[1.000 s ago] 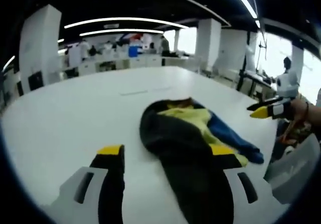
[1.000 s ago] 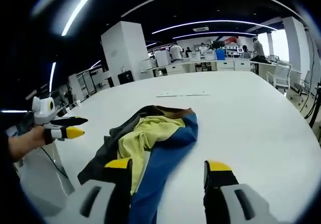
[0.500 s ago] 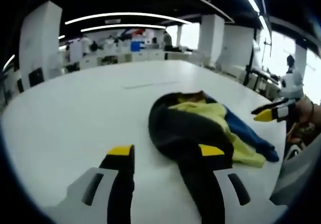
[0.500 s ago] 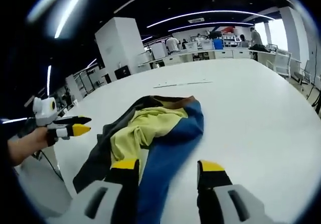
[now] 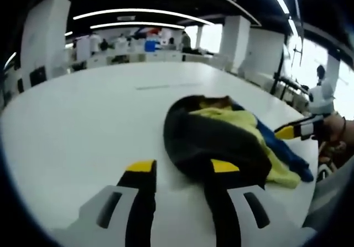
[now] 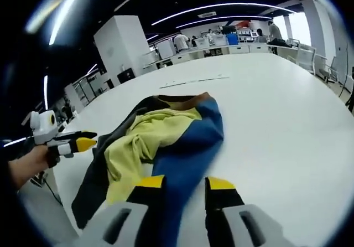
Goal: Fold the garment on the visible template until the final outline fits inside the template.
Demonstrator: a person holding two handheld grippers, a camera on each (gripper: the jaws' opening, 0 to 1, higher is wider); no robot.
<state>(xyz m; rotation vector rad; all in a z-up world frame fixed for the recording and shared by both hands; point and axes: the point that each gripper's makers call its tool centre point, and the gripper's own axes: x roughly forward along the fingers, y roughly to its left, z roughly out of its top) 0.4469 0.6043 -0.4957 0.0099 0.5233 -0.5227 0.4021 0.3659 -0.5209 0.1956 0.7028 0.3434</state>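
Evidently soft and limp, the garment (image 6: 166,142) lies bunched near the table (image 6: 276,119) edge; left gripper (image 5: 180,172) and right gripper (image 6: 180,183) jaws apart, straddling sleeve ends worth gripping.

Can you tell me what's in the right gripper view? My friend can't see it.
A crumpled garment in blue, yellow and dark cloth lies on a big white table. The right gripper has its yellow-tipped fingers on either side of the blue part. A hand holds the left gripper at the table's edge.
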